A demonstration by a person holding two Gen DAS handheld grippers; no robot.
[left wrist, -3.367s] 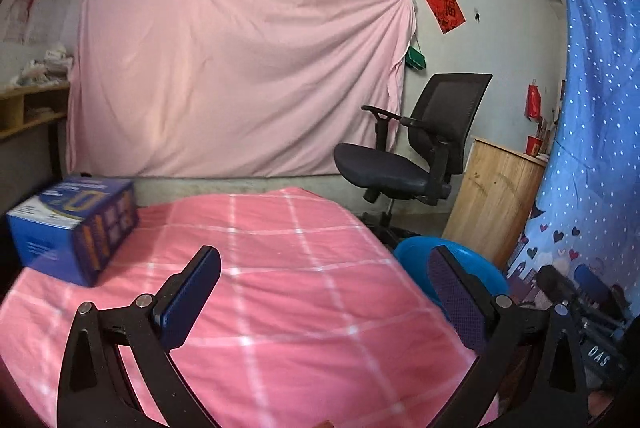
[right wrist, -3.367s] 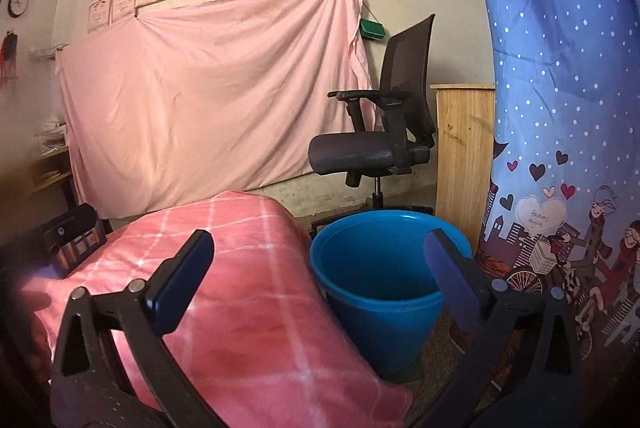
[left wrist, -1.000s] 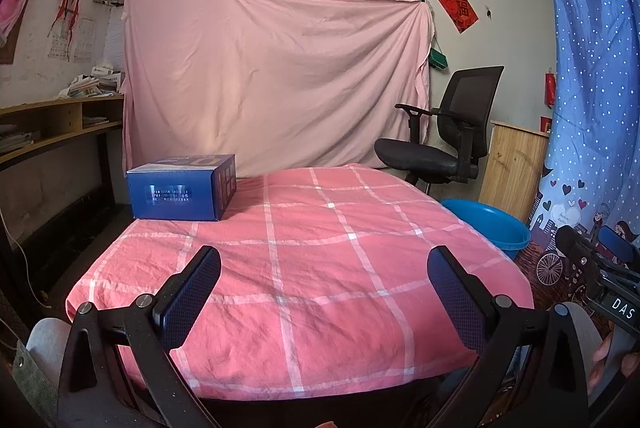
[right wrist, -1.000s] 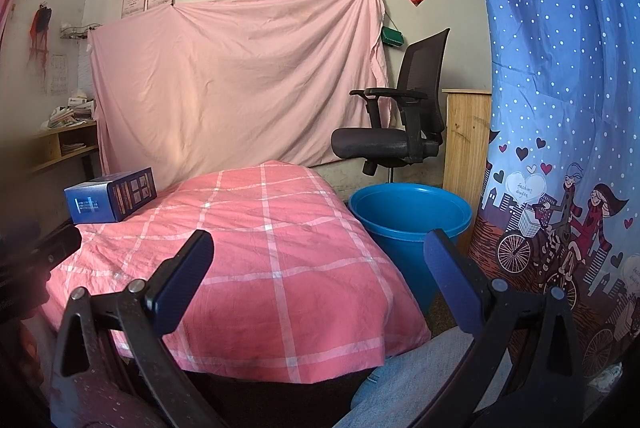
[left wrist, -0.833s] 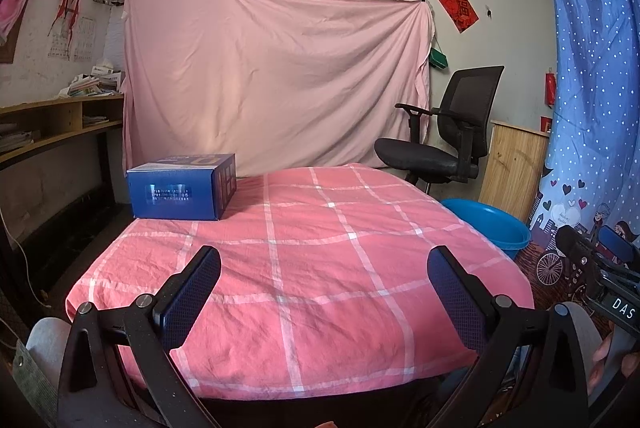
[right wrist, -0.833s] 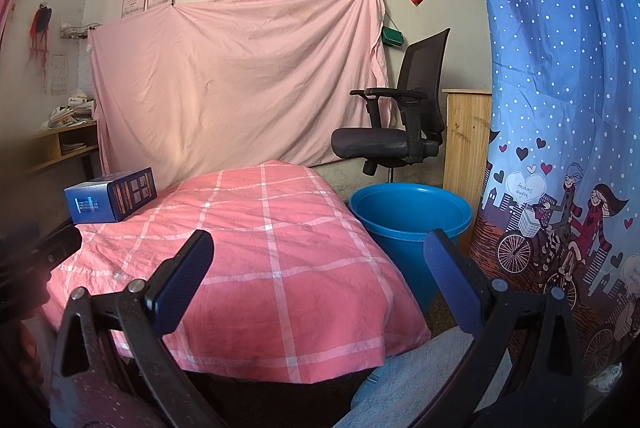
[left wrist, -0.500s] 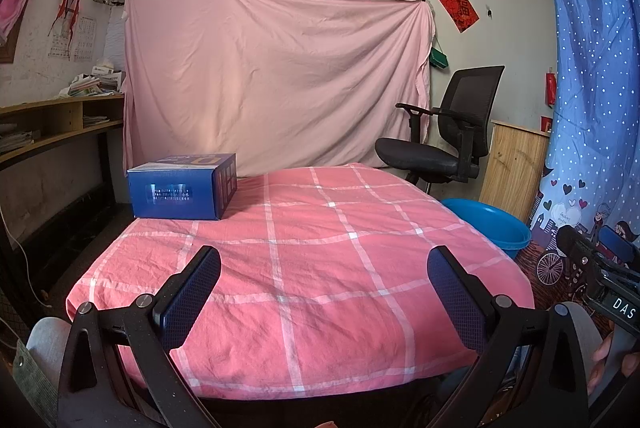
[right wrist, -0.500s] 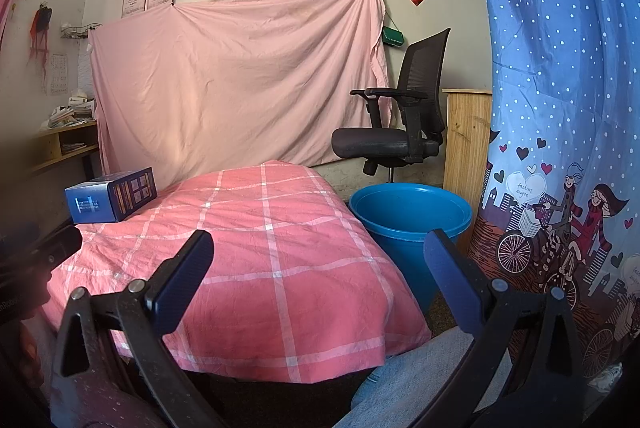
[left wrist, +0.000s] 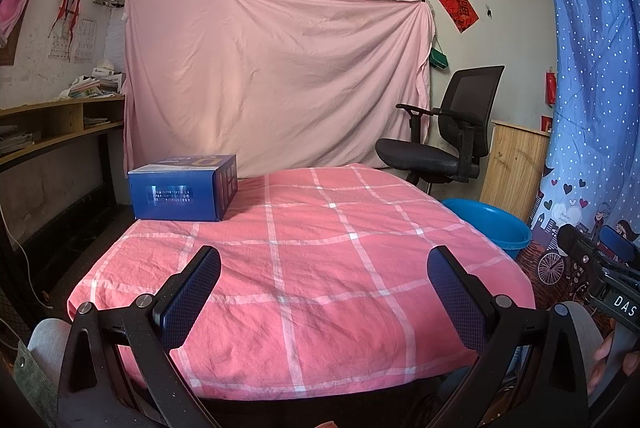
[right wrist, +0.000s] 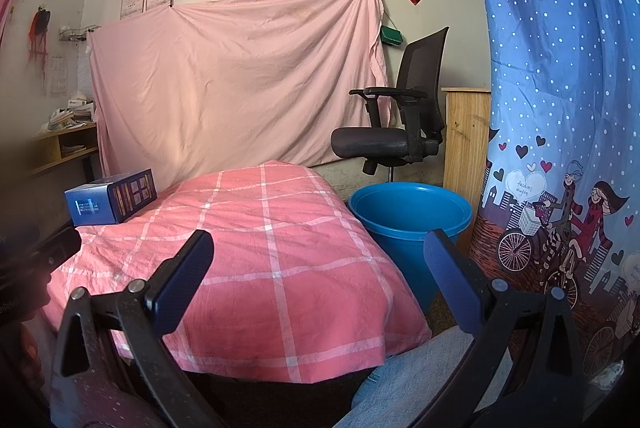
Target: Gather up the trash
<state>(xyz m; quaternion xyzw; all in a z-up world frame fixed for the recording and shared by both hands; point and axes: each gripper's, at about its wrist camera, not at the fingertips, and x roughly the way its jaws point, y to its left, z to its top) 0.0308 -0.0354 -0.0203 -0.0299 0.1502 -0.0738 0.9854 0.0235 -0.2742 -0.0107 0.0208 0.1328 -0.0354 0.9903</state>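
Note:
A blue cardboard box (left wrist: 182,188) lies on the far left of a table covered with a pink checked cloth (left wrist: 320,260); it also shows in the right wrist view (right wrist: 110,197). A blue plastic bin (right wrist: 408,224) stands on the floor at the table's right side, also in the left wrist view (left wrist: 490,226). My left gripper (left wrist: 324,270) is open and empty, held back at the table's near edge. My right gripper (right wrist: 318,256) is open and empty, near the table's front right corner. No loose trash shows on the cloth.
A black office chair (left wrist: 444,144) and a wooden cabinet (left wrist: 514,168) stand behind the bin. A blue dotted curtain (right wrist: 560,108) hangs at the right. A pink sheet (left wrist: 276,80) covers the back wall. Shelves (left wrist: 52,128) run along the left.
Since 3.4 s ago both grippers have pulled back from over the table and bin to the near edge. Over the last second nothing has moved.

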